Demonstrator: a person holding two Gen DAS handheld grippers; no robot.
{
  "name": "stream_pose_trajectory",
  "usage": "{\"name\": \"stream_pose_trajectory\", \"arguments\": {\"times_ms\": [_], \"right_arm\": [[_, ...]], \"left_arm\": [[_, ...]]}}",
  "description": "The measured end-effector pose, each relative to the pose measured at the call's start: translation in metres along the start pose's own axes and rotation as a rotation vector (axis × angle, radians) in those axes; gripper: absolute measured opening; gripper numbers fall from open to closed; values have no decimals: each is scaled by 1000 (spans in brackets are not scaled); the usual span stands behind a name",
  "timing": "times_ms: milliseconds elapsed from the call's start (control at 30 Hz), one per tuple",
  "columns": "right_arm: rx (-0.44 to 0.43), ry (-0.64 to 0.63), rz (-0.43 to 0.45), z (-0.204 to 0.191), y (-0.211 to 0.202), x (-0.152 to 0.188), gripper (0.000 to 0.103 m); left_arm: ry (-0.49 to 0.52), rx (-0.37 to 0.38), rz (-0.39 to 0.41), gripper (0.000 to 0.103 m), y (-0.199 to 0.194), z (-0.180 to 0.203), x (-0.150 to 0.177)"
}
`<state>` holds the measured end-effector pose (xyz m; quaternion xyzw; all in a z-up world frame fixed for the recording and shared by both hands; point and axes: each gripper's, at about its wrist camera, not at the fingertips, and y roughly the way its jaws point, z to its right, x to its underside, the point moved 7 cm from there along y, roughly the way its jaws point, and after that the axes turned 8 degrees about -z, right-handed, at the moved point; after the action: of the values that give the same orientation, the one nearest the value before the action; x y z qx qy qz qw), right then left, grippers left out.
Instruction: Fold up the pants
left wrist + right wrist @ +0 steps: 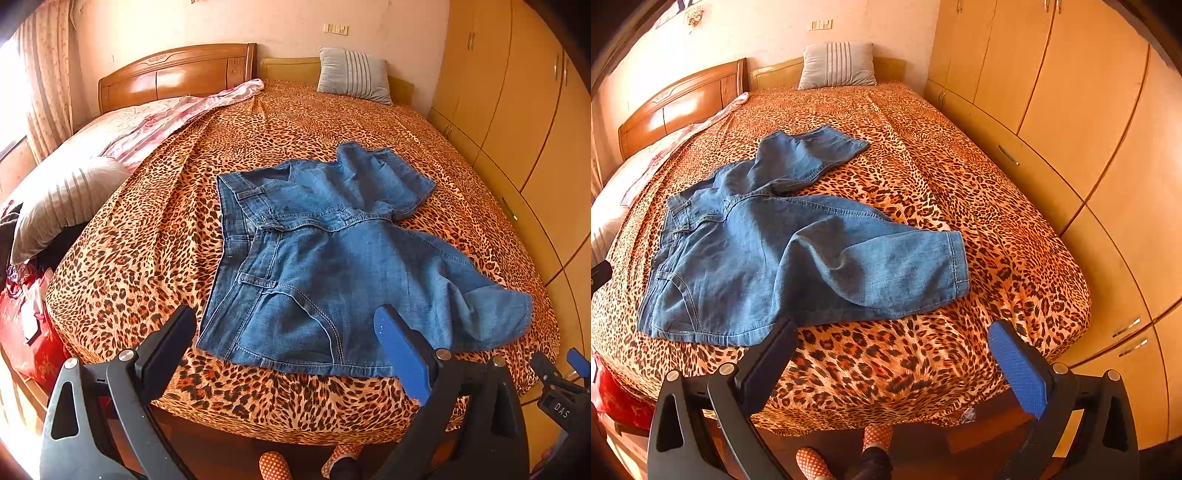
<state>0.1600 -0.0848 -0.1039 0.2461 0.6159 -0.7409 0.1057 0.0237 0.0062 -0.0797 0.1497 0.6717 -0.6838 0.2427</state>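
The pants [325, 266] are blue denim, matt and softly faded, with pale stitched seams. The bedsheet [155, 229] under them is smooth printed cloth in a leopard pattern. The headboard [177, 74] is varnished wood with a glossy shine; the wardrobe [1071, 110] doors are smooth, satiny light wood with small metal handles. The left gripper [284, 343] and right gripper [894, 354] are matt black plastic with shiny metal pins, each carrying a textured blue pad [1019, 369]. The pillow [838, 64] is grey ribbed cloth.
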Motion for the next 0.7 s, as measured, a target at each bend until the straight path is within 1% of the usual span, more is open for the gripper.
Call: {"name": "stream_pose_trajectory", "arguments": {"times_ms": [267, 367, 467, 567, 600, 633, 700], "right_arm": [[-5, -29, -15, 7, 15, -11, 103], [-26, -28, -29, 15, 27, -22, 103], [-53, 22, -66, 42, 46, -38, 103], [-66, 125, -110, 89, 71, -54, 103], [-72, 152, -135, 105, 82, -58, 103], [-83, 176, -165, 119, 94, -61, 103], [-142, 215, -241, 137, 120, -63, 103]], "left_arm": [[-23, -27, -47, 98, 22, 13, -5], [-28, -66, -77, 98, 32, 18, -10], [-30, -119, -156, 98, 50, 13, -16], [-29, -222, -260, 98, 74, -7, -24], [-38, -243, -293, 98, 82, -17, -27], [-53, -255, -331, 98, 89, -27, -30], [-94, -256, -412, 98, 103, -47, -35]]}}
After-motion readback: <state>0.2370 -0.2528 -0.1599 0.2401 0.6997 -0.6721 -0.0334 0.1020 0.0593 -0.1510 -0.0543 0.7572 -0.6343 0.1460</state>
